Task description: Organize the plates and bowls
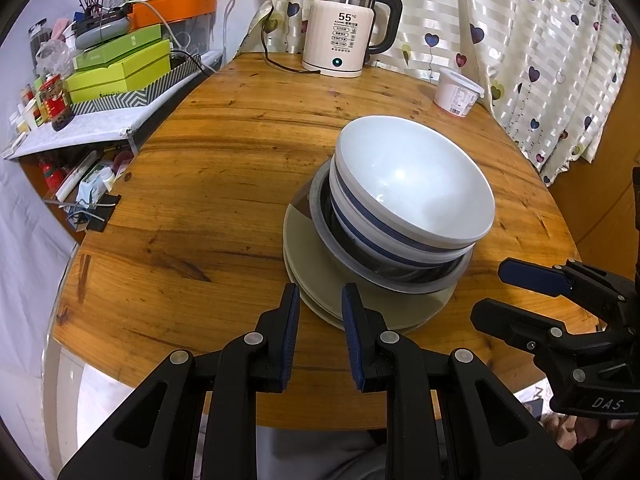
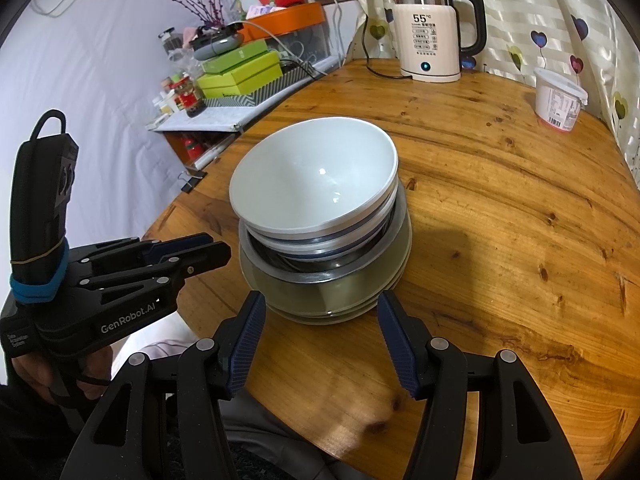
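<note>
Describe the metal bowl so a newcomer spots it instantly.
On the round wooden table, one stack of dishes stands near the front edge. The metal bowl sits between the plates and white bowls; it alone is shiny steel.
</note>
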`<action>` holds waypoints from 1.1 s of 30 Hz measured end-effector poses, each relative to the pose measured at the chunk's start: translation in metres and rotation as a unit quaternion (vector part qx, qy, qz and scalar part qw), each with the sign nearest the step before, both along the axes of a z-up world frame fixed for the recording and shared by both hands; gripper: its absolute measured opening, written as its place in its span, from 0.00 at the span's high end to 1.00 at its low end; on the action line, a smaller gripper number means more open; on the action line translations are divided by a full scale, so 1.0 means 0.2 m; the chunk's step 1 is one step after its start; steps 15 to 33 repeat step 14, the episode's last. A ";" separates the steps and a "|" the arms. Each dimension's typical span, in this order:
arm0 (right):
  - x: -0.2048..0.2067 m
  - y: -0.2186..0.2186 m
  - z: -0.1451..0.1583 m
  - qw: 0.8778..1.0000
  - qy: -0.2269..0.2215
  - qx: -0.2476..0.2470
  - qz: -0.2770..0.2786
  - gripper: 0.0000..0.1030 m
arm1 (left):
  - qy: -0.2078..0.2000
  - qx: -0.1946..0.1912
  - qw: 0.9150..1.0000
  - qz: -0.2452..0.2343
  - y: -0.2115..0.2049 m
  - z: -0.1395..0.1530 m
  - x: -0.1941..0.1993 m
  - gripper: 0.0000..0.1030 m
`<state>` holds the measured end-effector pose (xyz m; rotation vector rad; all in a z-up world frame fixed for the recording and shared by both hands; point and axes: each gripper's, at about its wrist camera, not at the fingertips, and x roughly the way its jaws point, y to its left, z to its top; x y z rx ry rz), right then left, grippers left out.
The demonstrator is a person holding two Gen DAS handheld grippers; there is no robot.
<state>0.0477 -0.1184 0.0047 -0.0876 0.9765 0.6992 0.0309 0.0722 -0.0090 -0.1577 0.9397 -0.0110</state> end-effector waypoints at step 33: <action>0.00 0.00 0.00 1.000 0.001 0.001 0.000 0.43 | -0.002 -0.002 1.000 0.001 -0.01 0.00 -0.01 0.78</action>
